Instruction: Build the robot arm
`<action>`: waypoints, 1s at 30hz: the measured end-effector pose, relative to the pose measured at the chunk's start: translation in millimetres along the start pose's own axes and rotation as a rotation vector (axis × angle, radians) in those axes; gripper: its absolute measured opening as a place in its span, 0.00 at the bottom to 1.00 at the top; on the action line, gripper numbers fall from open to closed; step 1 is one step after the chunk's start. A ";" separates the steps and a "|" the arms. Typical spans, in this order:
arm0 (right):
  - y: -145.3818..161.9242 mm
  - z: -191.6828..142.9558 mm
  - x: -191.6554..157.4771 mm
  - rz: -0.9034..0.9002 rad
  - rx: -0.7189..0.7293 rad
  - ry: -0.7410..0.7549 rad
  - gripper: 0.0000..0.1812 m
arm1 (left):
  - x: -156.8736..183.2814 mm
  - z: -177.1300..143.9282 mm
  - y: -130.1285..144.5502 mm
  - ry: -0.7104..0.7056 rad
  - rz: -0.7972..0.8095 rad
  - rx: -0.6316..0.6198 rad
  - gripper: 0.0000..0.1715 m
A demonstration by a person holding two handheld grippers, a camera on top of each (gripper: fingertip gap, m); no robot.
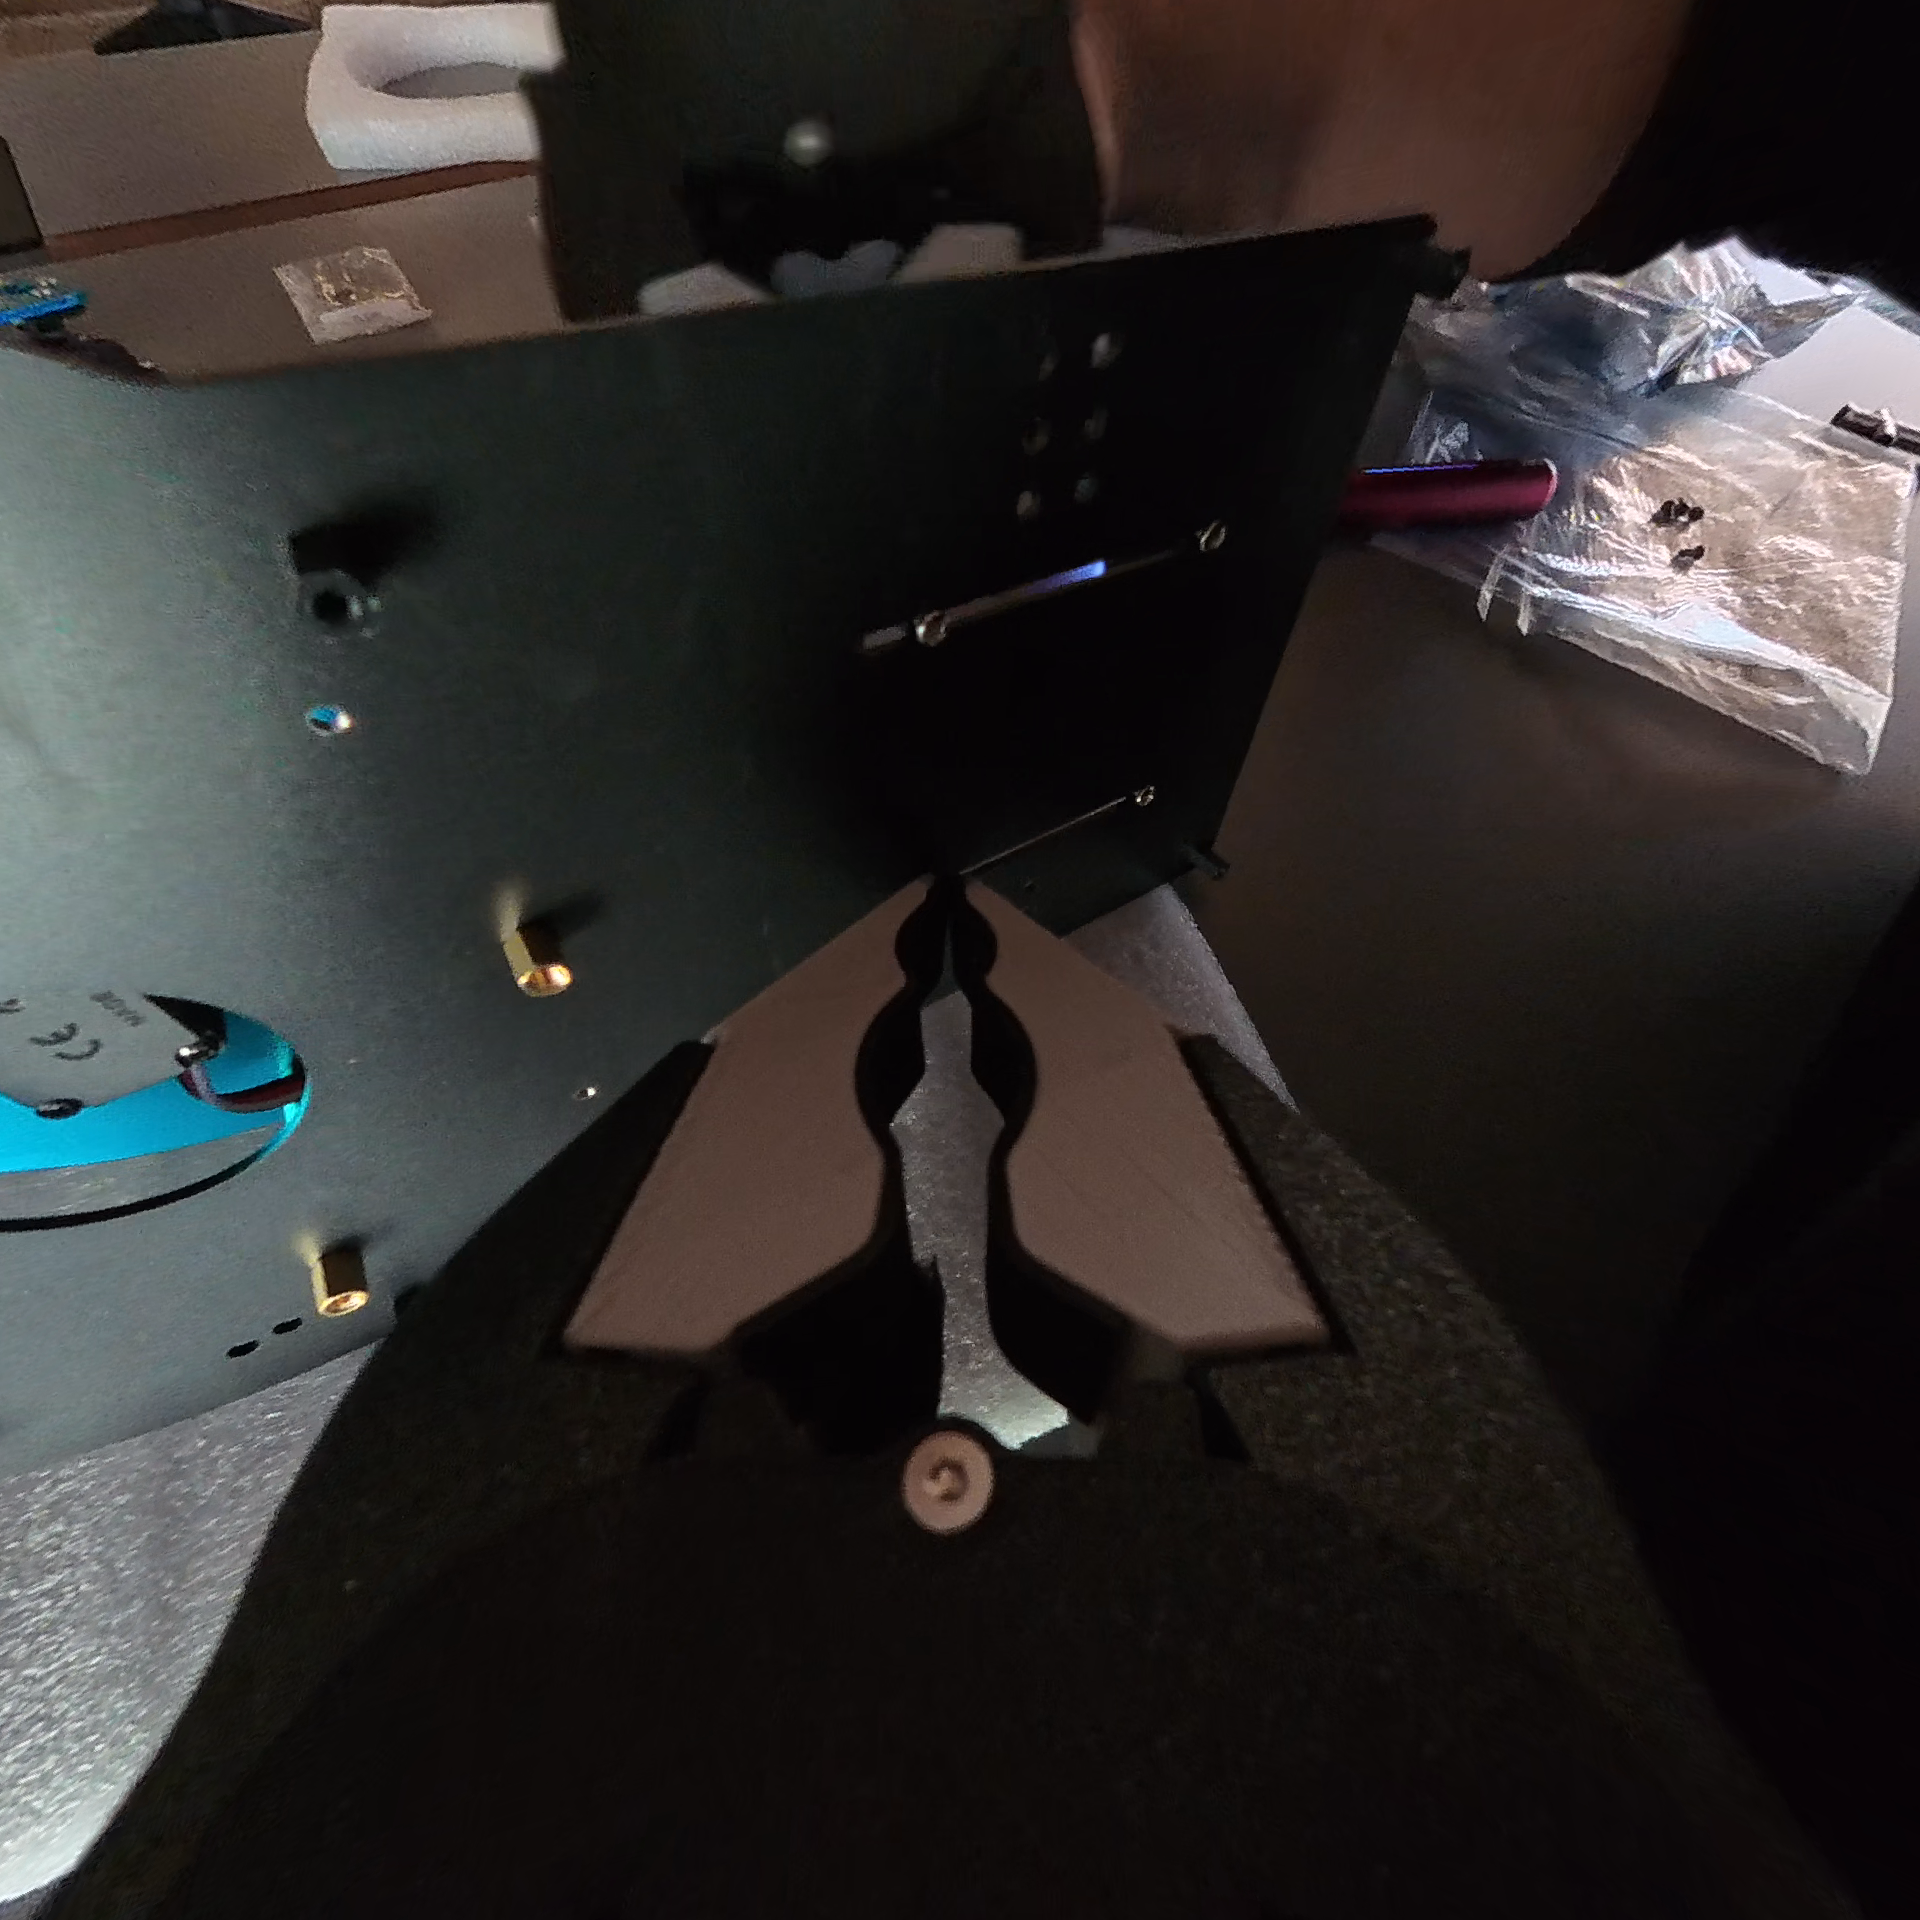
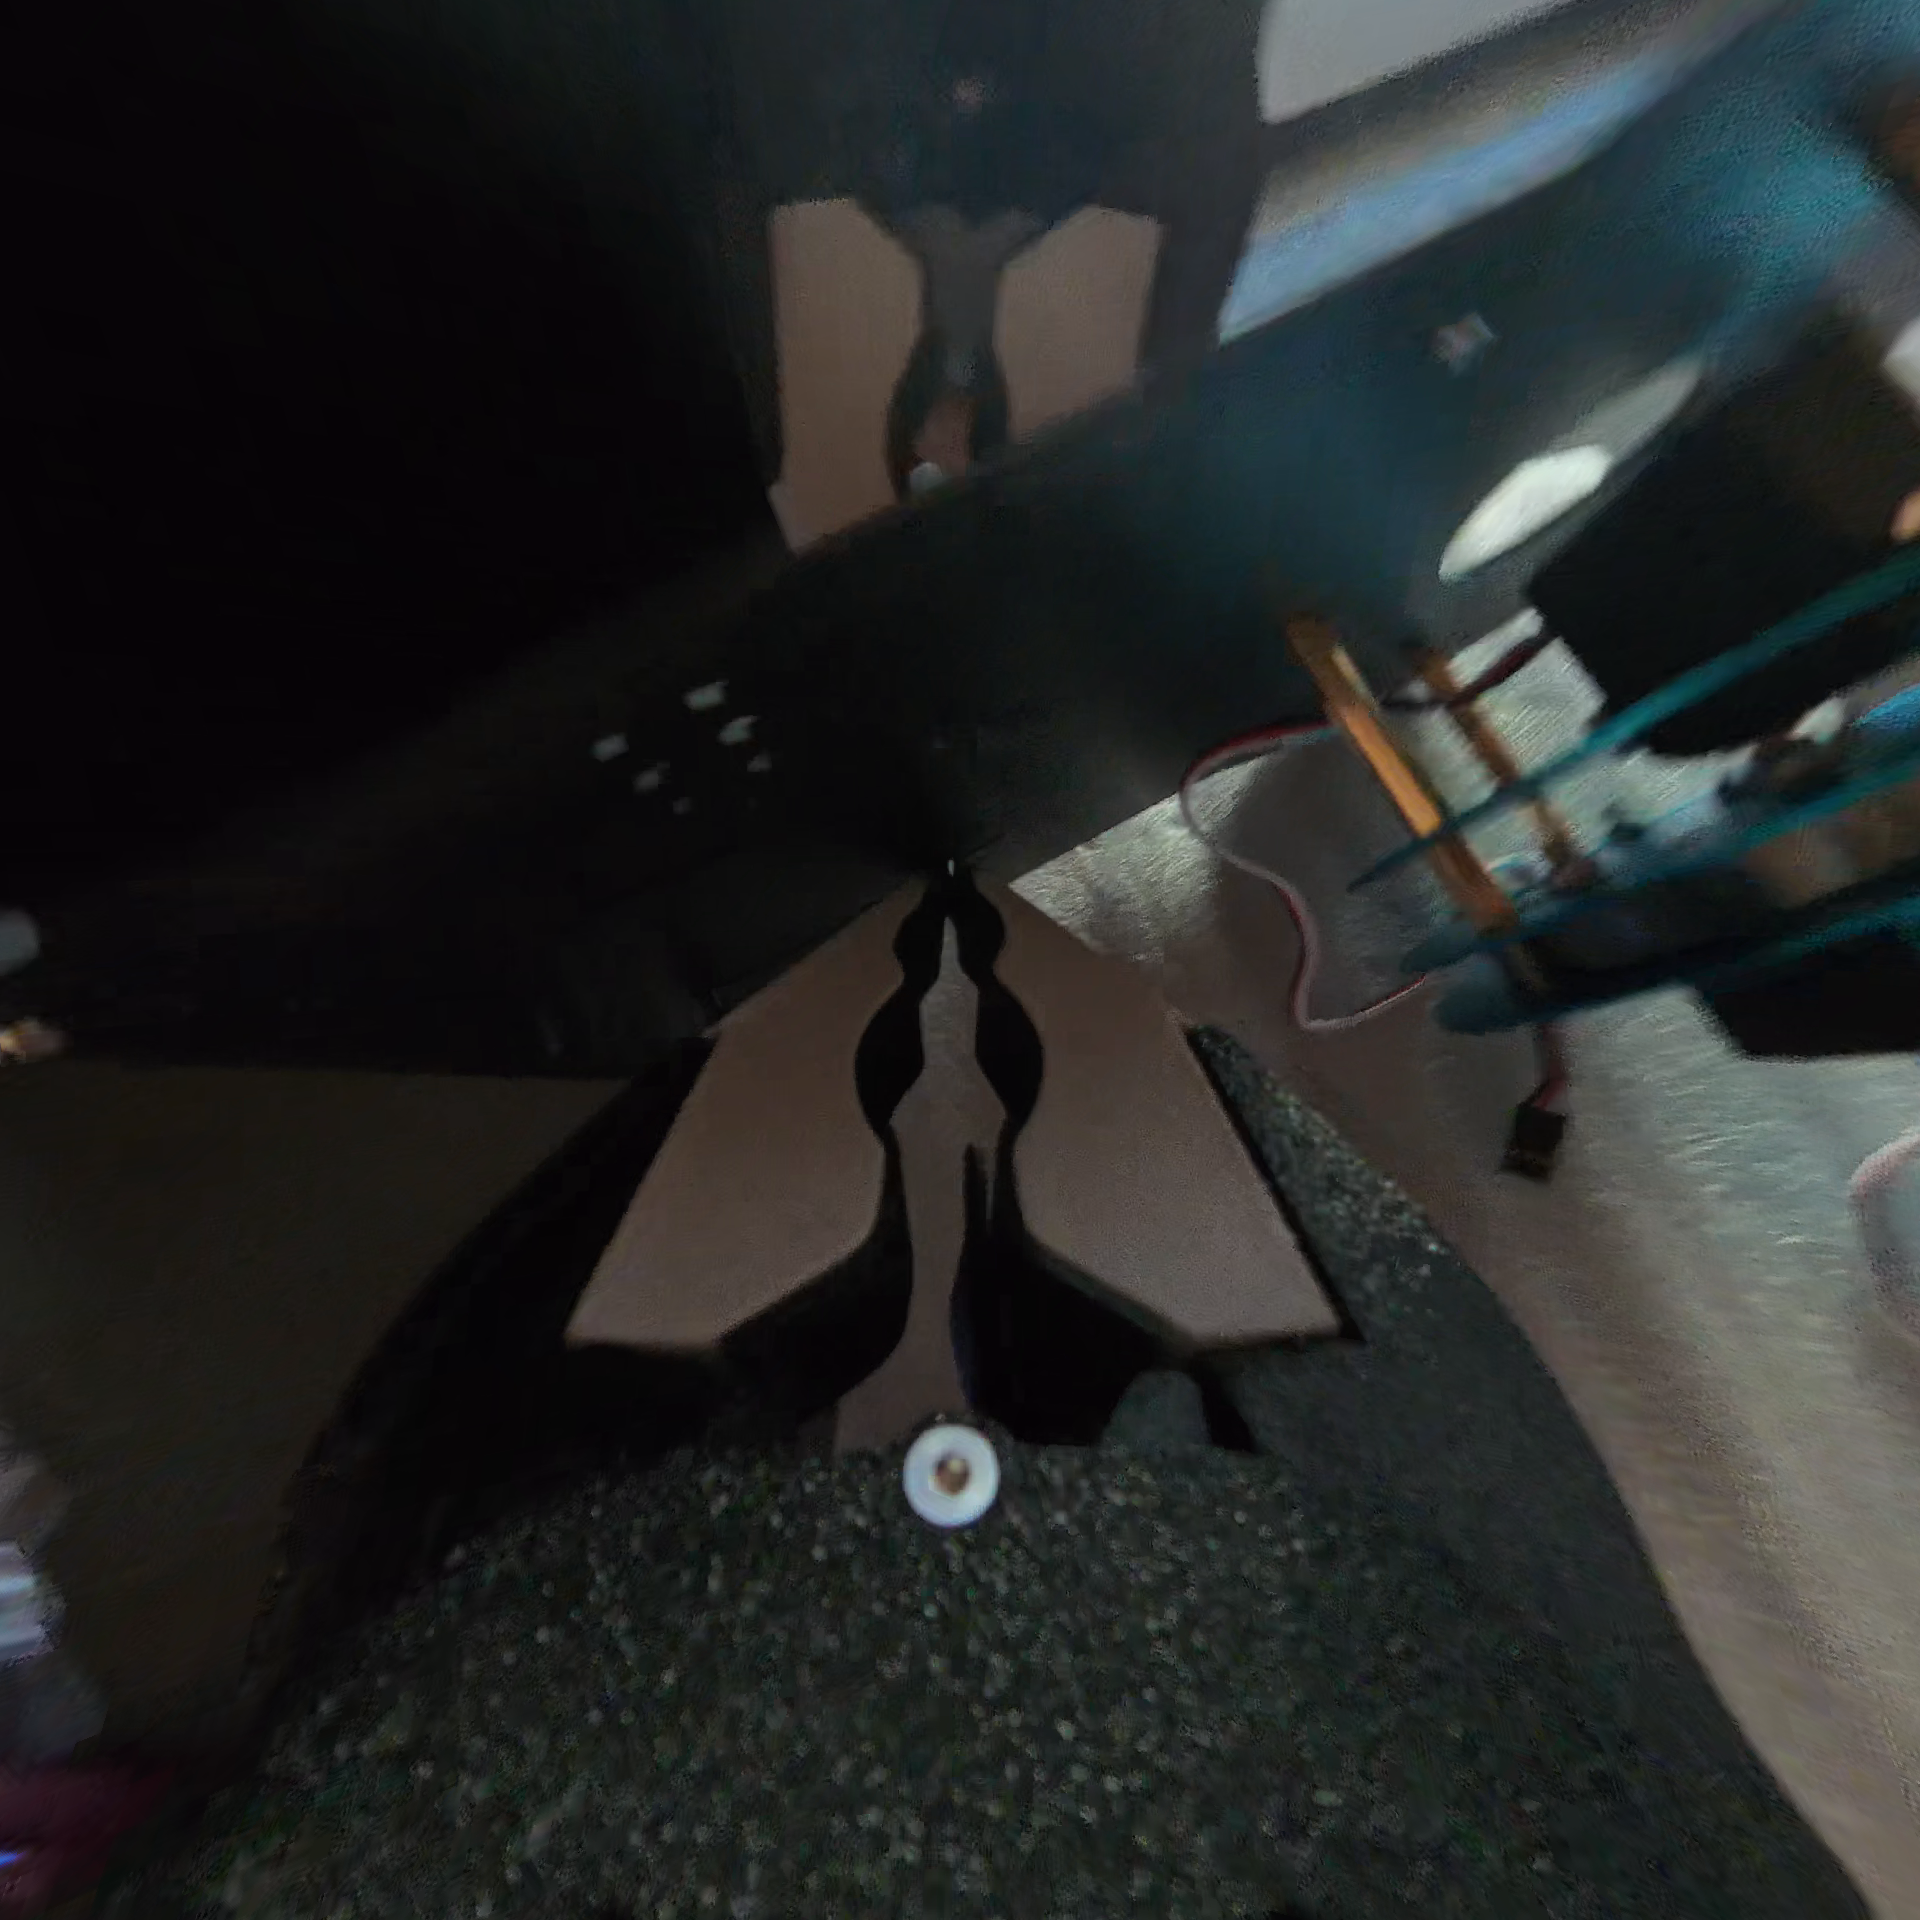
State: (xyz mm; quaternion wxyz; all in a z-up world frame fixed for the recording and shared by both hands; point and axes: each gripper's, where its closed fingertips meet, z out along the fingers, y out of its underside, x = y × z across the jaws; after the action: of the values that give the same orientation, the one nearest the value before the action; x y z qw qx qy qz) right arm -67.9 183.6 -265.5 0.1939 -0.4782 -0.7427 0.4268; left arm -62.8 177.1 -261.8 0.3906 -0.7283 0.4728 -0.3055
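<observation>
Black metal plate (image 1: 665, 582) | left gripper (image 1: 948, 891) fingers clamped on its edge | right gripper (image 2: 951, 878) likewise

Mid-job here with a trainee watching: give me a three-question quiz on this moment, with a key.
1. True or false: the left gripper is shut on the lower edge of the black metal plate.
2. The brass standoffs on the plate number: A) two B) five C) none visible.
3. What lies on the table to the right of the plate, beside the clear plastic bags?

Key: 1. True; the right gripper also pinches a plate edge. 2. A. 3. A magenta metal tool handle.
</observation>
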 end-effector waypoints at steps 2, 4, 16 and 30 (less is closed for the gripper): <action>-1.0 -0.1 -3.9 0.270 -0.008 -0.150 0.00 | 0.0 0.2 0.0 -0.007 0.006 -0.002 0.00; -1.5 0.1 -3.4 0.366 -0.003 -0.206 0.00 | -0.1 0.1 0.1 -0.015 0.018 -0.004 0.00; 7.0 2.8 0.9 -0.413 -0.043 0.237 0.11 | -0.3 -1.3 -0.8 0.028 -0.106 0.005 0.00; 10.4 5.3 -1.5 0.225 -0.063 -0.193 0.02 | -0.5 0.3 -1.9 0.033 -0.141 0.003 0.00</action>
State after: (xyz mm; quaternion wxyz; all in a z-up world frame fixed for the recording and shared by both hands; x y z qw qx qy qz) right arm -65.2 181.7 -276.8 0.0572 -0.5211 -0.7125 0.4664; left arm -61.8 178.1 -260.3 0.3614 -0.7540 0.4263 -0.3452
